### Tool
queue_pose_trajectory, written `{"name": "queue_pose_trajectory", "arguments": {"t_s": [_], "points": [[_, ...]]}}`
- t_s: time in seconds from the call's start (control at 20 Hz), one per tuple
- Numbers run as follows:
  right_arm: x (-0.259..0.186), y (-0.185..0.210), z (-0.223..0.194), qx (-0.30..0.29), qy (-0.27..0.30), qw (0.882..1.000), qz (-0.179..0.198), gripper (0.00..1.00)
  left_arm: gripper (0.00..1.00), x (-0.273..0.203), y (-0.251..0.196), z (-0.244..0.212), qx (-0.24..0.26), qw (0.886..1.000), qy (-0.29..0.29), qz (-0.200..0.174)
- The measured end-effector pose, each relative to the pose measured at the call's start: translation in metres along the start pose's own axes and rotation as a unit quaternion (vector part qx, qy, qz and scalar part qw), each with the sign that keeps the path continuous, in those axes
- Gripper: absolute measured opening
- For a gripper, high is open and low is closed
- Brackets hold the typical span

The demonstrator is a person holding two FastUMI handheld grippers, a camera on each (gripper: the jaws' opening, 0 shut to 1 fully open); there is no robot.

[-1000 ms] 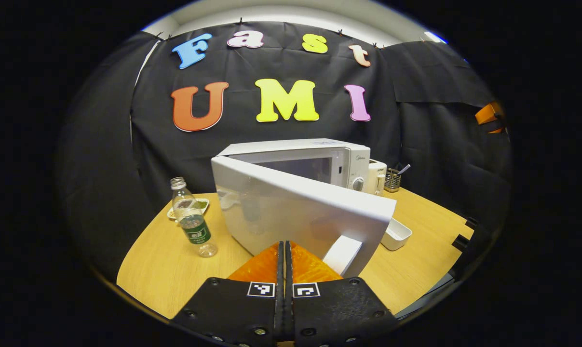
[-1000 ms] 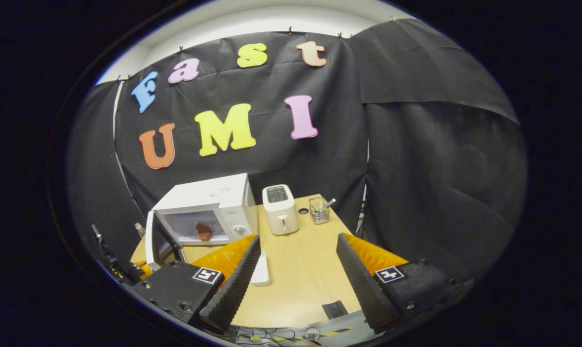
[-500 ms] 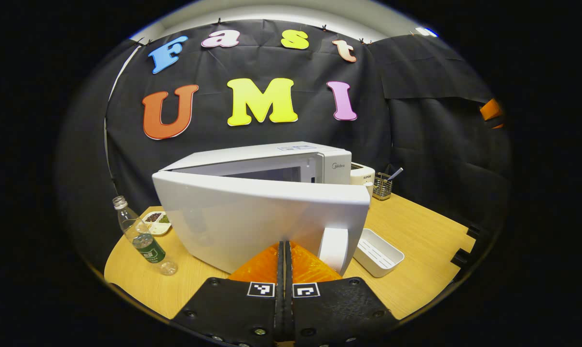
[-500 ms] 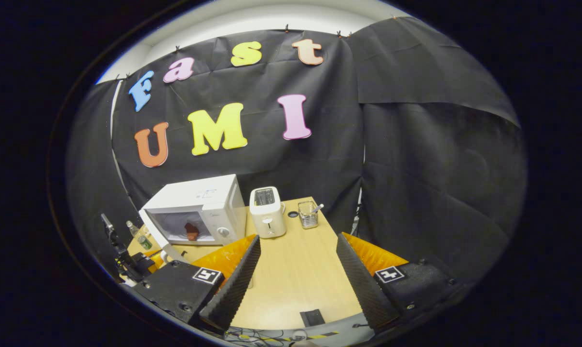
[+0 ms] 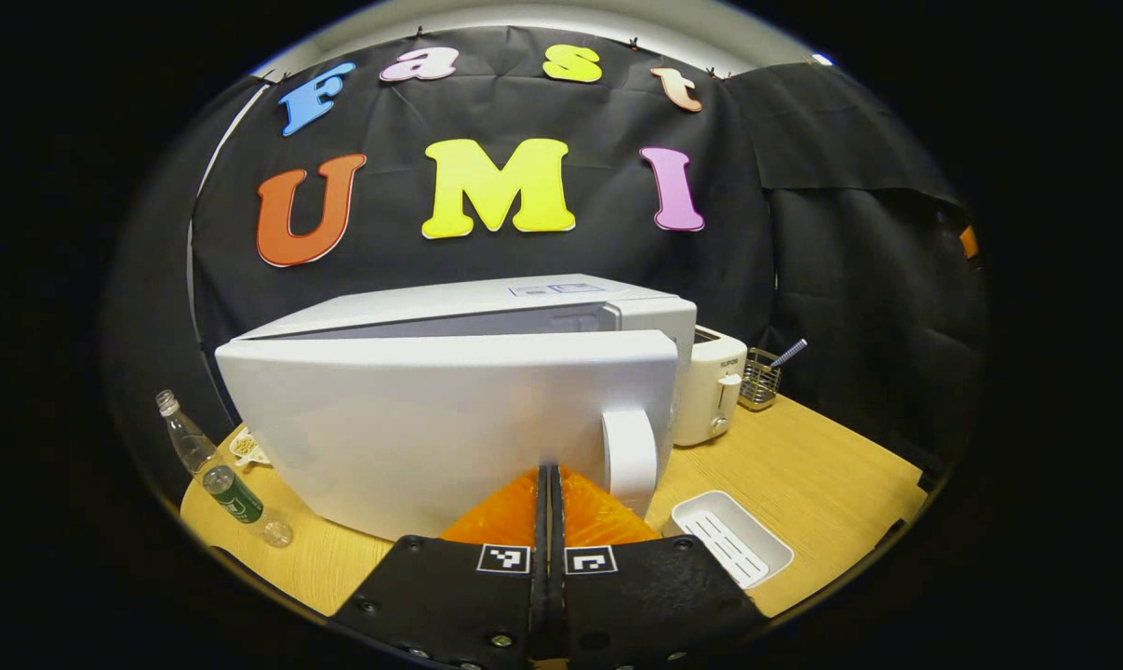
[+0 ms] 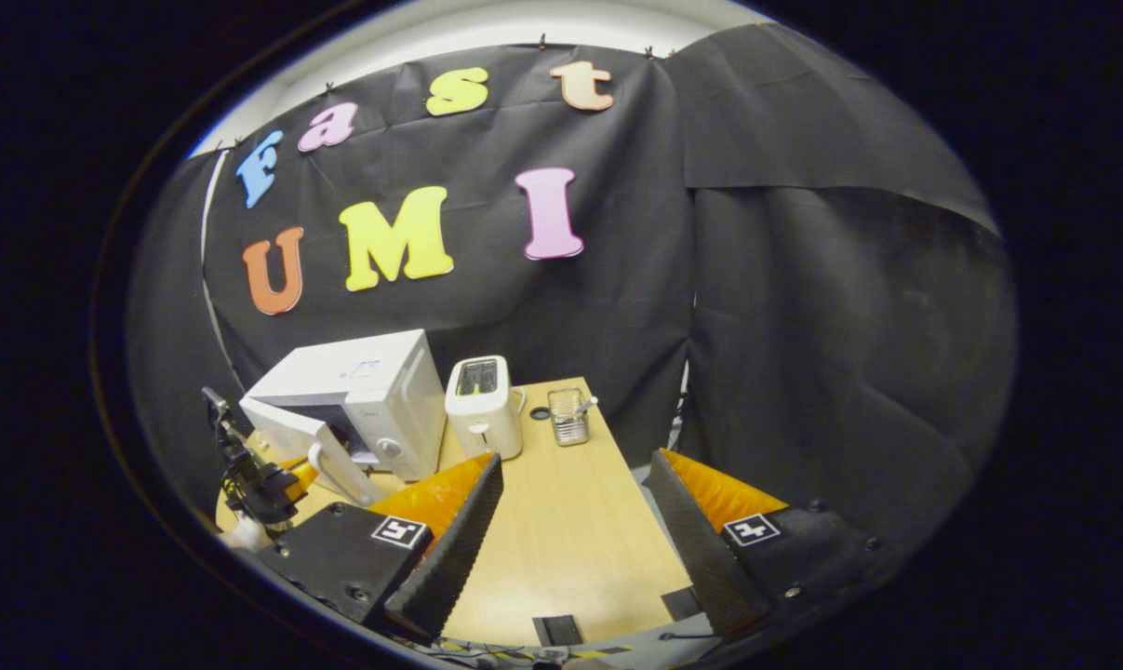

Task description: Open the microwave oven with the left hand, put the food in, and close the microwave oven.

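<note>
The white microwave stands on the wooden table, its door ajar by a narrow gap and hiding the cavity. My left gripper is shut with nothing between its fingers, and its tips rest against the door's outer face just left of the white handle. In the right gripper view the microwave sits at the left with its door angled out, and the left gripper is in front of it. My right gripper hangs open and empty over the table, away from the microwave.
A clear plastic bottle and a small dish stand left of the microwave. A white toaster and a wire utensil basket stand to its right. A white tray lies on the table near the front.
The door has swung from wide open to nearly closed, with my shut left gripper following it. The reddish food seen inside earlier is now behind the door. The right gripper stayed open.
</note>
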State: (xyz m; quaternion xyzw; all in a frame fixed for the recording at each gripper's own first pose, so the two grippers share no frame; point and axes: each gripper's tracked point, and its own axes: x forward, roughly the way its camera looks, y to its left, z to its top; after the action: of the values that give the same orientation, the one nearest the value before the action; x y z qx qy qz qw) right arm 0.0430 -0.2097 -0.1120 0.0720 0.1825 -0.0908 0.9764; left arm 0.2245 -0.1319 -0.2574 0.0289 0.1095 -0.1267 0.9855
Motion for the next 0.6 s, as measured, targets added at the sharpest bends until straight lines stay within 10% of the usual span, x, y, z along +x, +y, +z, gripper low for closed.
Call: {"name": "queue_pose_trajectory", "arguments": {"t_s": [0.6], "points": [[0.031, -0.006, -0.009, 0.009, 0.028, 1.000, -0.003, 1.00, 0.00, 0.049, 0.000, 0.004, -0.002, 1.000, 0.012, 0.012]]}}
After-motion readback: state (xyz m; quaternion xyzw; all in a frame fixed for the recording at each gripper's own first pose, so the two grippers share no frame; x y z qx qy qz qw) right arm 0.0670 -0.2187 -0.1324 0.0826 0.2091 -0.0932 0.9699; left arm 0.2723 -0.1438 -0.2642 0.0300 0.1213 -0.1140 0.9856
